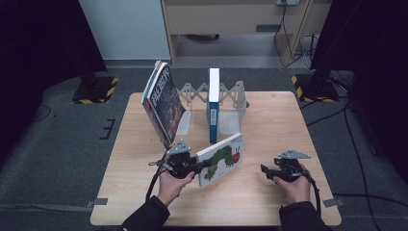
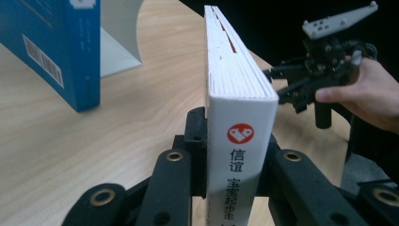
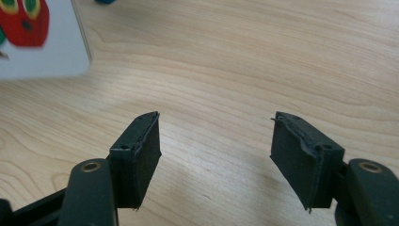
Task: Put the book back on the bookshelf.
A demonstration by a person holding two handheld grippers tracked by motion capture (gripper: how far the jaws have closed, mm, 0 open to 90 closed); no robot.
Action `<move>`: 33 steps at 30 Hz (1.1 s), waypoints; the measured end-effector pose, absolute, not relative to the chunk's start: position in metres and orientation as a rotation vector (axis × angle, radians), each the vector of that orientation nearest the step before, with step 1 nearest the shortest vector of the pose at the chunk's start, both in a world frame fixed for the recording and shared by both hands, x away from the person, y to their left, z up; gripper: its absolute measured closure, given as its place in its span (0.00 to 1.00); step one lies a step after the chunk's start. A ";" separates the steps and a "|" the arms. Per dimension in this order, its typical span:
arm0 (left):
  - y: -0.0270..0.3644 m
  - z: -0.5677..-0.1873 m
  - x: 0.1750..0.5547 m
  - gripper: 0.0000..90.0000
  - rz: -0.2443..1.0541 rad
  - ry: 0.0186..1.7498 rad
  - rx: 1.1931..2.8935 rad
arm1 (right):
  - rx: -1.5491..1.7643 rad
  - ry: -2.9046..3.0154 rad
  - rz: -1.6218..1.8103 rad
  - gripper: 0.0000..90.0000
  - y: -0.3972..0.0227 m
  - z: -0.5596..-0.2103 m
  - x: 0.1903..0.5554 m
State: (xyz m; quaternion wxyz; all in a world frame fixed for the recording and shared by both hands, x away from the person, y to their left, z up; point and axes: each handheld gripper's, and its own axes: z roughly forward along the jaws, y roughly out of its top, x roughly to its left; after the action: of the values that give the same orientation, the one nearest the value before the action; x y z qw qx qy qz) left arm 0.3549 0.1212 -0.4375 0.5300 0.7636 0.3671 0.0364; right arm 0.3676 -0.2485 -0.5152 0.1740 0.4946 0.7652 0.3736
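The board book (image 1: 221, 159) stands on edge near the front middle of the table (image 1: 269, 202), its caterpillar cover facing the person's right and its spine end clamped in the left gripper (image 1: 190, 166). In the left gripper view the white spine (image 2: 240, 141) sits squarely between the two black jaws, which press on both covers, so that gripper is closed on the book. The thick pages make a stiff, blocky slab that should not bend or sag when lifted from one end, and it looks only moderately heavy for its size. The glossy covers are probably a bit slippery, so a hold across the covers close to the spine, as now, seems the safest place; a pinch near the free corner would let it swing. The right gripper (image 1: 276, 172) is apart from the book, over bare wood to its right, and in its own view its fingers (image 3: 139, 150) stand open with nothing between them and a corner of the cover (image 3: 42, 42) beyond. Behind the book, a blue book (image 1: 213, 106) stands upright in the rack (image 1: 235, 94), and a dark-covered book (image 1: 162, 103) leans at the rack's left end, with free room between them where a stiff book like this one should slide in upright.
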 end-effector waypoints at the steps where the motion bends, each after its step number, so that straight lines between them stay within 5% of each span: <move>1: 0.120 -0.436 0.356 0.83 0.092 0.880 1.815 | 1.406 2.171 1.047 0.37 -0.249 -0.516 0.368; 33: 0.087 -0.409 0.377 0.83 0.385 0.940 1.686 | 1.441 2.200 0.912 0.19 -0.256 -0.530 0.371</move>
State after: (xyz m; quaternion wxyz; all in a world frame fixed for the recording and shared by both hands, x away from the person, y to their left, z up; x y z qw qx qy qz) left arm 0.3766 0.0872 -0.4091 0.5536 0.7133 0.3976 0.1629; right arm 0.3709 -0.2556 -0.5303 0.1781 0.5093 0.7779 0.3223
